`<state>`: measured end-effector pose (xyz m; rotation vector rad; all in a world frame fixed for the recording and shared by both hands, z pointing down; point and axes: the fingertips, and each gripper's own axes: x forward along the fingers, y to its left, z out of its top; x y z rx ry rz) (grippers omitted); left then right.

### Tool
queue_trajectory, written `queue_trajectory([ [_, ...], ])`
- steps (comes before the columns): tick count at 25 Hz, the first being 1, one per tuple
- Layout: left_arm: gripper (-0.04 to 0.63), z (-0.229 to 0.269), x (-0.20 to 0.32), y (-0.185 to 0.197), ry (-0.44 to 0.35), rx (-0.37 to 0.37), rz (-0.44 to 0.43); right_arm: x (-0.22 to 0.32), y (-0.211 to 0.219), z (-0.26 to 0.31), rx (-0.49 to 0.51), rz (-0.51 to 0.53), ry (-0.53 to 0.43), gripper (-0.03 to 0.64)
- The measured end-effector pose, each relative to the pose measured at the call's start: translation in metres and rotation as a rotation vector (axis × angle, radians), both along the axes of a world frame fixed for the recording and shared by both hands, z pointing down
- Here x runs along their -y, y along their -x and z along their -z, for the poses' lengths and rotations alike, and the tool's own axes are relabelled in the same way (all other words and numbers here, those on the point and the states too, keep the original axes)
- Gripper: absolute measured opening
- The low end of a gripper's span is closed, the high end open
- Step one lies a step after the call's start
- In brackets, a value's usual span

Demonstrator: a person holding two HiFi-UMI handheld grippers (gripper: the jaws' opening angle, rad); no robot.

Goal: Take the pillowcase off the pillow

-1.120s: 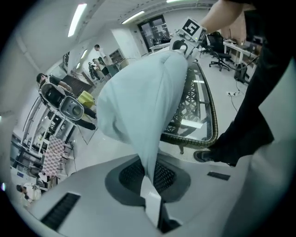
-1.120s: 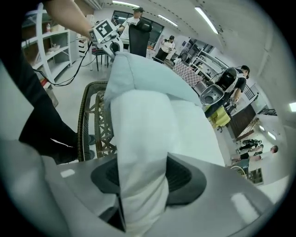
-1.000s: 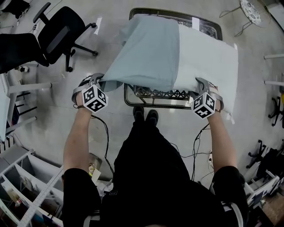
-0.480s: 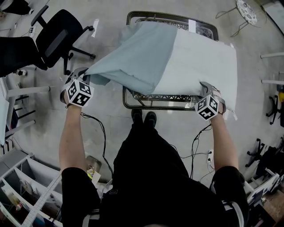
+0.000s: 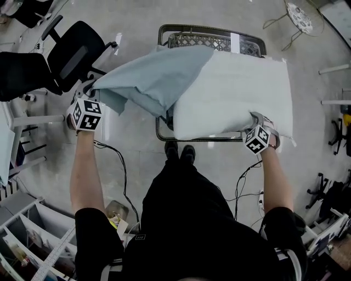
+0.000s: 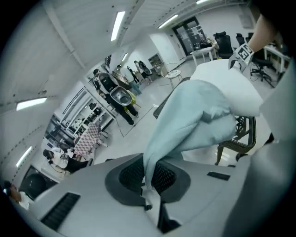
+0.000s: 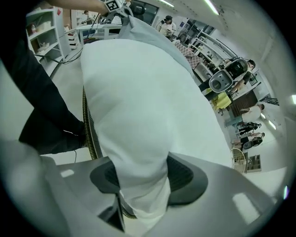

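Note:
A white pillow (image 5: 236,93) lies across a dark metal table (image 5: 181,39), its near edge hanging over the front. A pale blue pillowcase (image 5: 151,79) covers only its left end and stretches off to the left. My left gripper (image 5: 88,90) is shut on the pillowcase's edge (image 6: 150,166), held out left of the table. The right gripper (image 5: 262,122) pinches the pillow's near right corner (image 7: 138,185) between its pads, jaws half apart around the thick fabric.
Black office chairs (image 5: 60,52) stand to the left, close to my left gripper. White shelving (image 5: 27,230) sits at the lower left. Cables (image 5: 123,170) trail on the floor by the person's feet. A small round table (image 5: 299,16) is at the far right.
My left gripper has pulled the pillowcase leftward and up, baring more of the white pillow. The pillow's near edge has slid toward the person. The right gripper has shifted only slightly.

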<state>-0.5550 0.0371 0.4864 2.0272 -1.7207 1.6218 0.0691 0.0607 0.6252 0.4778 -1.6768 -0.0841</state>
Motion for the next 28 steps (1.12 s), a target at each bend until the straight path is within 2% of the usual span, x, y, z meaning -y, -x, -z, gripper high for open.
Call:
queue_trajectory([
  [3, 0.009, 0.030, 0.014, -0.008, -0.073, 0.012, -0.045, -0.006, 0.003, 0.005, -0.004, -0.003, -0.006, 0.267],
  [6, 0.009, 0.068, 0.028, -0.007, -0.177, -0.024, -0.022, -0.015, 0.021, 0.008, 0.029, -0.009, 0.024, 0.267],
  [9, 0.009, 0.103, 0.042, 0.012, -0.242, -0.052, 0.013, -0.026, 0.045, 0.002, 0.049, -0.010, 0.059, 0.265],
  [15, 0.009, 0.178, 0.057, 0.055, -0.362, -0.022, 0.050, -0.037, 0.045, -0.002, 0.009, -0.027, 0.047, 0.265],
  [18, 0.009, 0.219, 0.067, 0.041, -0.438, -0.045, 0.014, -0.037, 0.050, 0.003, -0.003, -0.045, 0.058, 0.267],
  [24, 0.009, 0.285, 0.080, -0.006, -0.561, -0.106, -0.099, -0.027, 0.100, 0.010, 0.101, -0.124, 0.059, 0.267],
  [28, 0.009, 0.328, 0.086, -0.030, -0.633, -0.145, -0.138, -0.016, 0.124, 0.005, 0.112, -0.123, 0.064, 0.295],
])
